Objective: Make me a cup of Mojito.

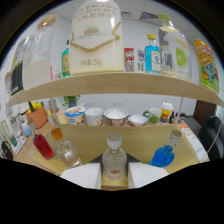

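Below shelf edge [115, 80], clear bottle [114, 159] stands between open hand-held gripper [114, 176] fingers.

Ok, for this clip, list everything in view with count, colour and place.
Clear bottle: one, pale cap, between the fingers.
Blue bottle: one, beside the fingers.
Red bottle: one, far side of the clear flask.
Clear flask: one, between red and clear bottles.
Cups and bowls: several, mixed colours, lower shelf row.
Large jug: one, cream, upper shelf.
Snack packs and bottles: several, upper shelf.
Fingers: two, white, flanking the clear bottle; grip unclear.
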The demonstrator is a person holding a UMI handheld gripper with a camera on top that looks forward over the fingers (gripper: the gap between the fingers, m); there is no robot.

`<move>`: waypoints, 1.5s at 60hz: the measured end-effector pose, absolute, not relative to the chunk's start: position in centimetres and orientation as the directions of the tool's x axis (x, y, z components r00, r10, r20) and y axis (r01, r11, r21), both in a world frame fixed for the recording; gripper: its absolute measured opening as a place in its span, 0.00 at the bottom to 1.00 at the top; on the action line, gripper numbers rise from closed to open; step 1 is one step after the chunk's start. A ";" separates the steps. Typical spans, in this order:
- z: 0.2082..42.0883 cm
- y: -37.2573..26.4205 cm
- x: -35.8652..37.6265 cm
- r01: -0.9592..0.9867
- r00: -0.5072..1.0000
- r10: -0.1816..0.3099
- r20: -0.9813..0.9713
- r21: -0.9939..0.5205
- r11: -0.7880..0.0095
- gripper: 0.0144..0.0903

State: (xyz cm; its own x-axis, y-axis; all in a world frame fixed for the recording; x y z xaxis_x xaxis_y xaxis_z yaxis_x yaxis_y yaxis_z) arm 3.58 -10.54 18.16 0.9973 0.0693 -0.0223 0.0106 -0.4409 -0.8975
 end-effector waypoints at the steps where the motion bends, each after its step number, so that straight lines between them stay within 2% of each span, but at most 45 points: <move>1: 18.2 -10.6 3.6 0.009 0.997 0.068 -0.024 -0.897 -0.442 0.28; 16: 21.8 -14.2 4.5 0.025 0.996 0.084 -0.008 -0.923 -0.384 0.27; 21: 22.4 -16.3 5.9 0.034 0.998 0.068 0.009 -0.925 -0.379 0.27; 38: 15.9 -22.1 12.3 0.041 0.998 -0.030 0.063 -0.873 -0.485 0.27; 45: 13.9 -22.7 13.7 0.154 0.982 -0.011 0.187 -0.843 -0.515 0.27; 52: 14.5 -22.2 14.7 0.363 0.915 0.033 0.402 -0.786 -0.501 0.27; 61: 16.5 -20.8 15.5 0.708 0.654 0.120 0.747 -0.548 -0.446 0.27; 70: 18.6 -19.7 14.6 0.921 0.272 0.191 0.943 -0.198 -0.336 0.27; 79: 19.7 -19.0 13.3 0.960 -0.085 0.226 0.970 0.141 -0.242 0.27; 90: 19.9 -18.8 11.5 0.855 -0.455 0.251 0.854 0.499 -0.145 0.27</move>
